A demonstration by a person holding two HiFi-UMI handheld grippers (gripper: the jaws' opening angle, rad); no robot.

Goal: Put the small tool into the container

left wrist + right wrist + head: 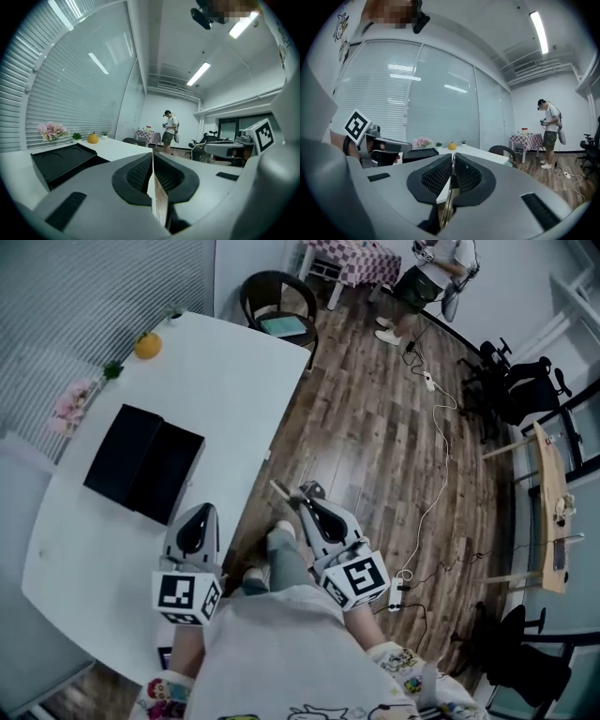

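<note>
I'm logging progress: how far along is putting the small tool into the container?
Nothing is placed yet. In hand: the right gripper is shut on the small tool, over the floor beside the white table. The left gripper is shut, empty. Left: carry the tool to the open black container on the table and release it inside.

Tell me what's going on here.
A person stands beside a white table with a gripper in each hand. The right gripper has its fingers shut on a small tool, held off the table over the wooden floor. The left gripper is shut and empty at the table's edge. The tool is not yet in the open black container.
</note>
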